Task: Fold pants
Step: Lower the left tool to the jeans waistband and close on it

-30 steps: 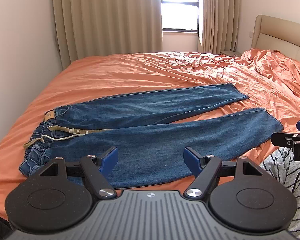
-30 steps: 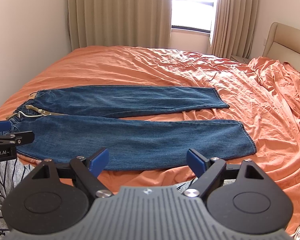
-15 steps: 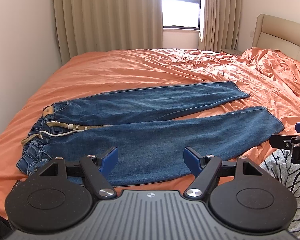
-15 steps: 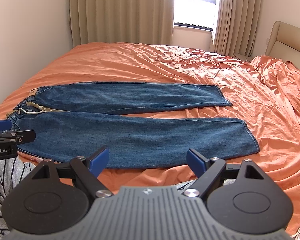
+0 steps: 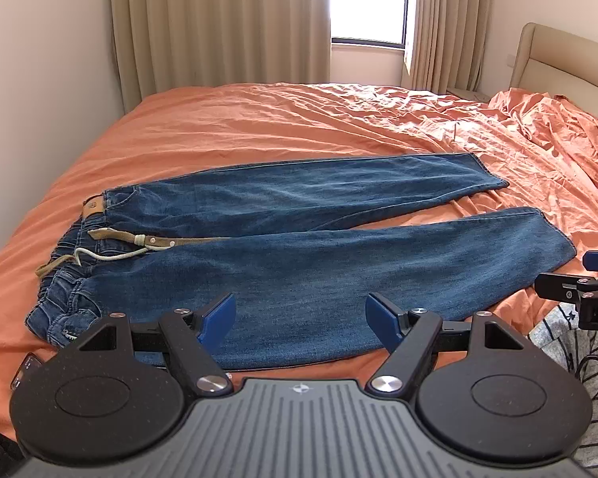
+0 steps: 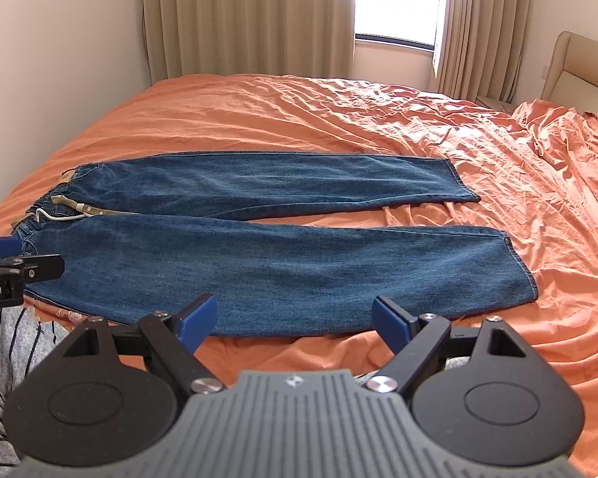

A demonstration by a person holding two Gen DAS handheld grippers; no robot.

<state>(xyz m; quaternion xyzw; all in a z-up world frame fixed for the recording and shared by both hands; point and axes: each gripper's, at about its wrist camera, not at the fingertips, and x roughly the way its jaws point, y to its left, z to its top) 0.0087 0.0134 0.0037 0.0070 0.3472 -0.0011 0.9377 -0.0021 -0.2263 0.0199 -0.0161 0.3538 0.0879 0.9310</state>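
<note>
Blue jeans point(image 5: 299, 255) lie flat on the orange bed, waistband with a tan drawstring point(image 5: 99, 243) at the left, both legs stretched to the right. They also show in the right wrist view point(image 6: 267, 247). My left gripper point(image 5: 301, 314) is open and empty, hovering over the near edge of the near leg. My right gripper point(image 6: 295, 318) is open and empty, at the near edge of the near leg toward the cuff. Each gripper shows at the edge of the other's view.
The orange sheet point(image 5: 299, 127) is wrinkled, bunched at the right near the beige headboard point(image 5: 558, 59). Curtains and a window stand behind the bed. A wall runs along the left. A phone point(image 5: 24, 370) lies at the bed's near left edge.
Both grippers have shifted slightly toward the bed and tilted down; the jeans sit lower in both views. The jeans have not moved. Both grippers stay open.
</note>
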